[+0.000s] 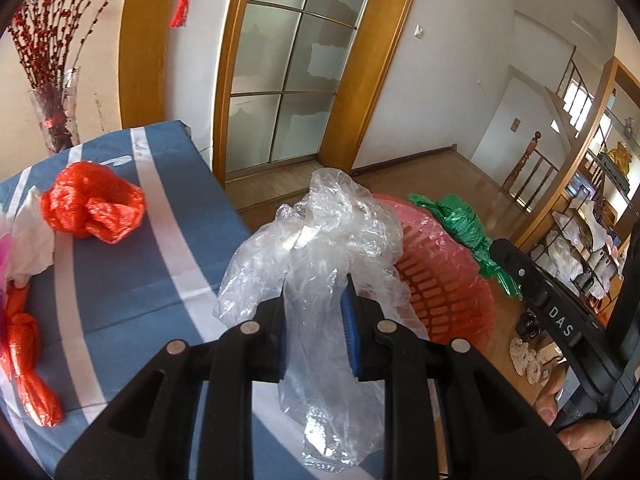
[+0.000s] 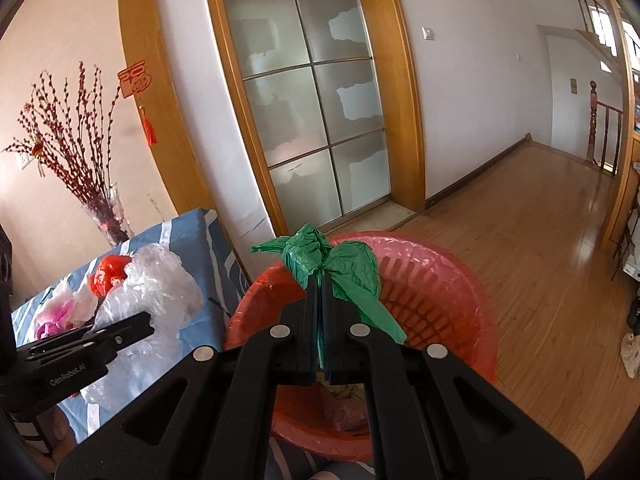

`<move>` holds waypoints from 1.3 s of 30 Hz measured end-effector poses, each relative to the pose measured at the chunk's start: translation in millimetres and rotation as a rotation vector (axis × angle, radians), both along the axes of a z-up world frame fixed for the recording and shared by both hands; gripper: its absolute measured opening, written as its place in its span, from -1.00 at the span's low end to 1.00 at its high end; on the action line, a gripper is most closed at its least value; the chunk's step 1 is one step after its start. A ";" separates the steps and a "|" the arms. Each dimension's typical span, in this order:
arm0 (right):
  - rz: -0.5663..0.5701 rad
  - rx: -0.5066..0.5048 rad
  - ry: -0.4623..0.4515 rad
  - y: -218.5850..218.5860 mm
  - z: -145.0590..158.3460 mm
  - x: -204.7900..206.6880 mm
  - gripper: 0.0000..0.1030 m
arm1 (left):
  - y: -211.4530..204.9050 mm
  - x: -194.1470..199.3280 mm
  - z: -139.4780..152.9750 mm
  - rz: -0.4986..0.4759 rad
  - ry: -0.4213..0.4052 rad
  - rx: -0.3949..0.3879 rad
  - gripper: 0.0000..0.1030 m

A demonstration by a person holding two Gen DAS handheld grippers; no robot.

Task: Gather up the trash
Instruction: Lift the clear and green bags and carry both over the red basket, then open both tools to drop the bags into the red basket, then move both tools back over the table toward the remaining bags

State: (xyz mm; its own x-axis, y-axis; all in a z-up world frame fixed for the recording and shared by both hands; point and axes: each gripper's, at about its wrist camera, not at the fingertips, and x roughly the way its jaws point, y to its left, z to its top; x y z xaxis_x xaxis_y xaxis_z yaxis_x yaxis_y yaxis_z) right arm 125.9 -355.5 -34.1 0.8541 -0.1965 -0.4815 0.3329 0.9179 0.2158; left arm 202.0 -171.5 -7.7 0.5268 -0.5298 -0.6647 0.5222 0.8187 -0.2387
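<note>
Left claw (image 1: 316, 320) pinching crumpled clear plastic bag (image 1: 320, 232), right claw (image 2: 320, 300) pinching knotted green plastic bag (image 2: 320, 256): both risking drifting past red slotted plastic basket (image 2: 440, 280) if let go early.

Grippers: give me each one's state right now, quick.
Left gripper: shut on the clear plastic bag.
Right gripper: shut on the green plastic bag, above the red basket.

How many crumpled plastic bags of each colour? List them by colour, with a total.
Clear crumpled plastic bag: 1
Green crumpled plastic bag: 1
Red crumpled plastic bags: 2
White crumpled plastic bag: 1
Pink crumpled plastic bag: 1
Total: 6
</note>
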 end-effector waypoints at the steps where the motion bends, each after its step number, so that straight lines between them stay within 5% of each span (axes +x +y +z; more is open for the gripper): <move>1: -0.003 0.000 -0.004 -2.1 0.7 -0.6 -0.96 | -3.8 -1.7 0.2 -0.004 -0.001 0.003 -0.56; 15: -0.052 0.045 -0.052 -33.3 3.6 -2.7 -0.96 | -54.2 16.8 -8.2 -0.061 0.036 -0.002 -0.53; 19: -0.055 0.081 -0.052 -42.7 -0.4 1.7 -0.95 | -64.5 22.4 -14.6 -0.063 0.045 0.007 -0.23; 22: -0.062 0.104 -0.044 -48.7 -5.3 3.8 -0.78 | -66.9 25.8 -20.7 -0.056 0.059 0.017 0.02; 25: -0.077 0.125 -0.041 -52.9 -10.9 1.2 -0.20 | -62.9 26.7 -25.5 -0.043 0.066 0.029 0.09; 30: -0.113 0.109 -0.034 -53.3 -16.0 -6.8 0.13 | -46.7 21.8 -29.7 -0.009 0.046 0.067 0.27; 39: -0.099 0.117 -0.004 -46.7 -21.8 -5.7 0.16 | -14.1 7.0 -24.3 0.036 -0.031 0.146 0.37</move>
State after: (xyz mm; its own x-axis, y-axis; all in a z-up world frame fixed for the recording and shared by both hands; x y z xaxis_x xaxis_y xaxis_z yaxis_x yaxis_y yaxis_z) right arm 120.2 -402.2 -55.9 0.8354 -0.2222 -0.5028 0.4191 0.8492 0.3212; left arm 209.1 -185.7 -32.1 0.5648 -0.4096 -0.7164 0.4976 0.8616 -0.1003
